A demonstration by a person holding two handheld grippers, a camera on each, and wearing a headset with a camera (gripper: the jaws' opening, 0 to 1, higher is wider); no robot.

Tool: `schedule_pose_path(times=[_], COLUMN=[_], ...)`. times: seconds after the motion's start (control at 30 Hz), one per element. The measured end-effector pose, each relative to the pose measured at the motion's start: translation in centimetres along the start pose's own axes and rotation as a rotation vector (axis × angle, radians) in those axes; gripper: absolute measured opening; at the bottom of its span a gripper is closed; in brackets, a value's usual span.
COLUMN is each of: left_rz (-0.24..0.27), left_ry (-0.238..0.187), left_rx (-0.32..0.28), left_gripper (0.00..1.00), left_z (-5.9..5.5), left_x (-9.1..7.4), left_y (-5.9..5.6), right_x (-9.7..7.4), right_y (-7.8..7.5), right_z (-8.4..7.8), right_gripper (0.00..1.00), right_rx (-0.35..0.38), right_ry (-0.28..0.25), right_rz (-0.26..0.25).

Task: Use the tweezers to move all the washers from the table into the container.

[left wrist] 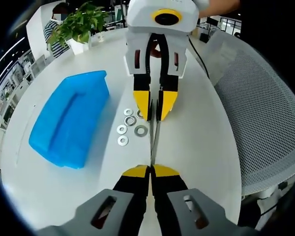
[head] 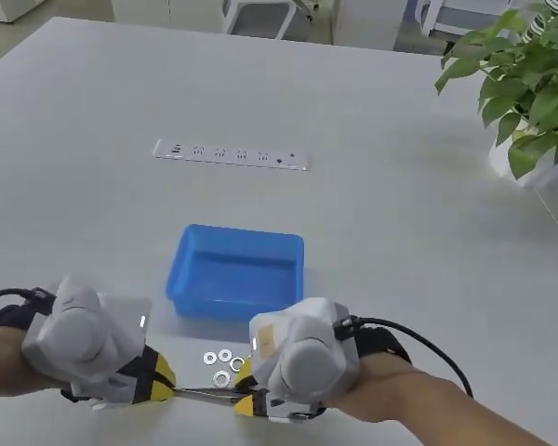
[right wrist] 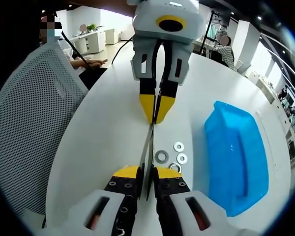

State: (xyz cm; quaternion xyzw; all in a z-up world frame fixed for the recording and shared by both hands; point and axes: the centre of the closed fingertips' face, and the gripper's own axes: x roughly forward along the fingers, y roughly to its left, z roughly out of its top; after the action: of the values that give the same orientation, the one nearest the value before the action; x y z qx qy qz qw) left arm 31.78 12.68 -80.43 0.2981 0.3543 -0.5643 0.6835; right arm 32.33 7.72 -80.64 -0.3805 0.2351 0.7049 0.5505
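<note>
Lengthwise, slim metal tweezers, left claw to right claw; flat ring washers

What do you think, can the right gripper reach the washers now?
Probably yes. The washers lie in the open beside the right gripper, though it is shut on the tweezers.

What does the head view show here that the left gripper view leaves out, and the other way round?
Head view: a power strip beyond the blue container. Left gripper view: a mesh chair beside the table. Both: the container, the washers, the potted plant, and the tweezers clamped by the left gripper and right gripper.
</note>
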Motion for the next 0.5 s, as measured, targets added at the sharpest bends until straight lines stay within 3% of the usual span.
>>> schedule_pose_path(times=[0.13,0.5], left_rz=[-0.023,-0.008], left_ry=[0.000,-0.022], left_rx=[-0.012,-0.010], left_gripper=[0.05,0.05], left_z=[0.1,1.0], left_x=[-0.1,-1.3], left_y=[-0.5,-0.8], right_x=[0.0,-0.2], right_y=[0.1,0.3], right_z=[0.0,0.1], right_gripper=[0.12,0.12], right_rx=[0.010,0.020], right_ry=[0.000,-0.003], right_rz=[-0.001,-0.008])
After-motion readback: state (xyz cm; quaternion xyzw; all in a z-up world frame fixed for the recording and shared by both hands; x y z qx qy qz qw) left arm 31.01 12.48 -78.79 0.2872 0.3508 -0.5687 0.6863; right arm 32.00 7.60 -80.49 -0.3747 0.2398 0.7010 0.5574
